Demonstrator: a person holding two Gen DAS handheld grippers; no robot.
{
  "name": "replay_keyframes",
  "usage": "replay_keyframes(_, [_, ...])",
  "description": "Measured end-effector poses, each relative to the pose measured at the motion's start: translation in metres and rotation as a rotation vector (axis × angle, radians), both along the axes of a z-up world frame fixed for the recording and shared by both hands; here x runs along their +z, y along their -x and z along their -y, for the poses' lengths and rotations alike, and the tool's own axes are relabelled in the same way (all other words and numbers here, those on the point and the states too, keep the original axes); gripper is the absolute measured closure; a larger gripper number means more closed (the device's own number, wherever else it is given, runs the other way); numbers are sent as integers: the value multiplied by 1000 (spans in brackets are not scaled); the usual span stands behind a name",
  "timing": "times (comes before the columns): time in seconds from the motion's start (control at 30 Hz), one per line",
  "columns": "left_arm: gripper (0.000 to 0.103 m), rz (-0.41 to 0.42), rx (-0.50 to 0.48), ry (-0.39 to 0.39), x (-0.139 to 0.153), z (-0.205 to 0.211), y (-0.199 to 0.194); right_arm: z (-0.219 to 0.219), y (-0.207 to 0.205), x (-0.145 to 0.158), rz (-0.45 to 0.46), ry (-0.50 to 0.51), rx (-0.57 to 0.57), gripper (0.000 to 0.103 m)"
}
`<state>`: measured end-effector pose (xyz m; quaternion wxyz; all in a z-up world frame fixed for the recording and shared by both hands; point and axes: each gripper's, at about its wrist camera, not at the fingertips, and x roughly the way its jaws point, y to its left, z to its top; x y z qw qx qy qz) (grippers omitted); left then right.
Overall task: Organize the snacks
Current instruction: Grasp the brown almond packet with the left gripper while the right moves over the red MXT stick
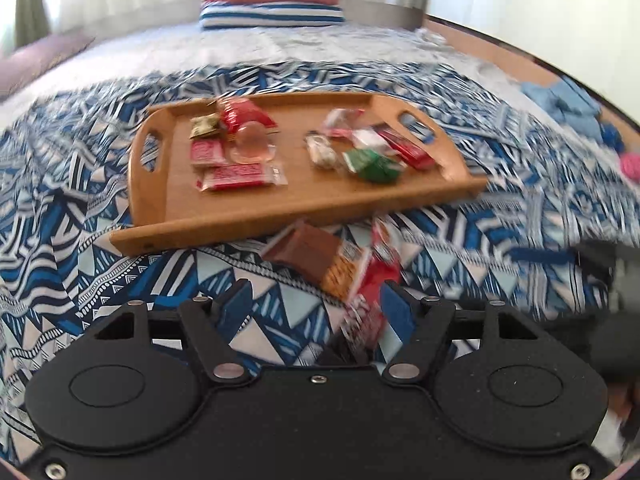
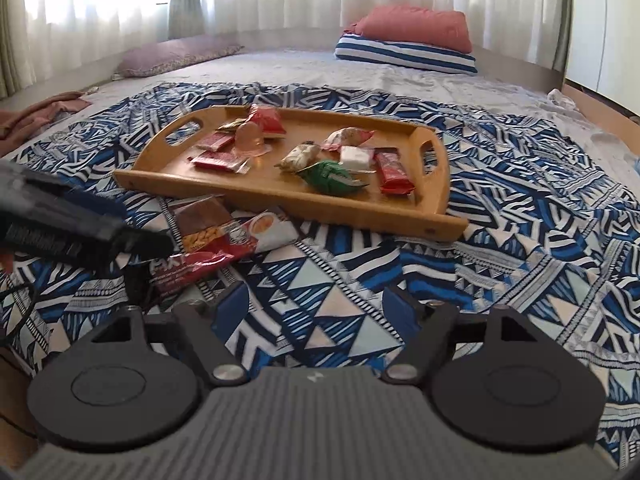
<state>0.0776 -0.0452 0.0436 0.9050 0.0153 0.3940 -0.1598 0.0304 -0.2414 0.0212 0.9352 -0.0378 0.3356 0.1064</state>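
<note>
Lying lengthwise toward the tray [image 1: 280, 216], red snack packet [image 1: 374, 280] (blurred) sits between left hand-held gripper [image 1: 316, 300] jaws, apart.

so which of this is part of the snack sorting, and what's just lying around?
Job:
wooden tray
snacks on the tray
snack packets on the blanket
left tongs

Lying about:
red pillow
striped pillow
patterned blanket

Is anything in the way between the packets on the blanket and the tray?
Nothing visible. The packets lie on the blanket just before the tray; only its low front rim must be cleared.
</note>
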Motion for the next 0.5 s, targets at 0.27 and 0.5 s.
replay_keyframes(0.27, [33,-109,68,39,-12,0,-43,-25,10,-9,-3,-143,72,13])
replay_keyframes(0.5, [36,-211,26,79,-21,4,-66,-58,5,-14,5,-165,114,11])
